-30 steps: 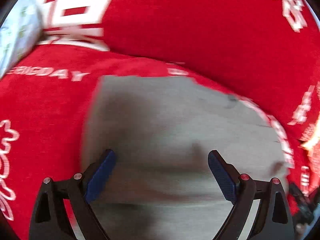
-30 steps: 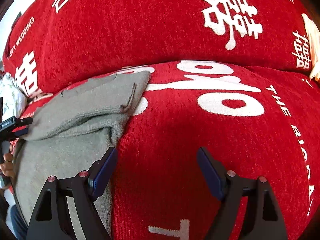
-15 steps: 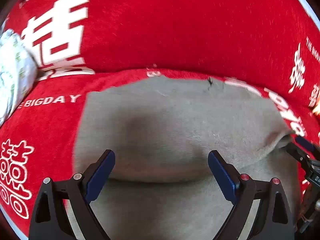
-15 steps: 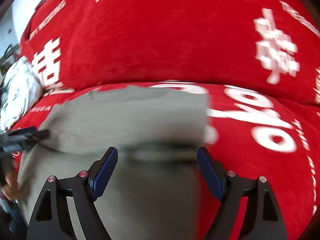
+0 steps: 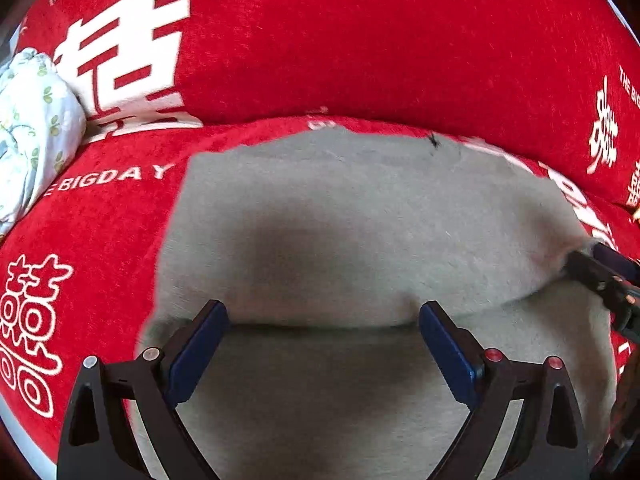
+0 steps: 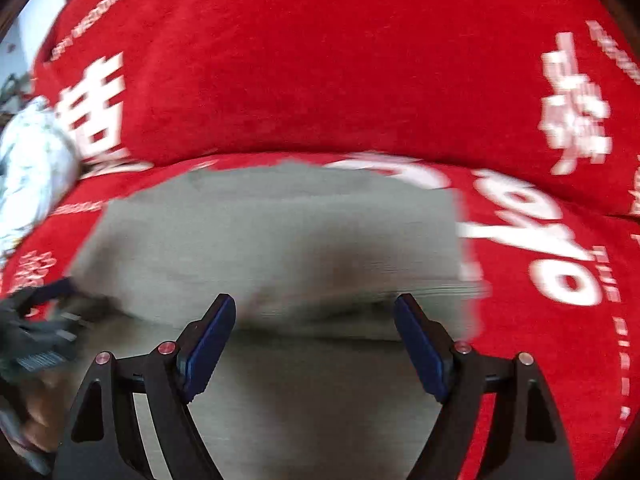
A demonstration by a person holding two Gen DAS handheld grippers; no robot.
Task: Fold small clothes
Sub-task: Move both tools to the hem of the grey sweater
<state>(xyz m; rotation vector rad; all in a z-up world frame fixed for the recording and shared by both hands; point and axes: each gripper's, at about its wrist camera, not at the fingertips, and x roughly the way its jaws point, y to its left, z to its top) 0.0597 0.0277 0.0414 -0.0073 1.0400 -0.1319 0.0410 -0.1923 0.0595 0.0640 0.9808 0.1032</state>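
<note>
Your left gripper (image 5: pixel 322 344) hangs over the grey garment (image 5: pixel 360 232) with its blue pads (image 5: pixel 198 350) spread wide and nothing between them. Your right gripper (image 6: pixel 314 342) is the same: wide apart, empty, poised above the same cloth (image 6: pixel 280 232); that view is smeared by motion, so fine detail is lost.

The garment lies on the seat of the red sofa cover (image 5: pixel 360 40), which is printed with white characters and lettering. A folded upper layer covers its far half, and the fold's near edge runs across just beyond both pairs of fingertips. In the left view the right gripper's tip shows at the far right edge, at the corner of that folded layer; whether it touches the cloth you cannot tell.

A pale floral bundle (image 5: pixel 32 128) sits at the far left against the backrest
</note>
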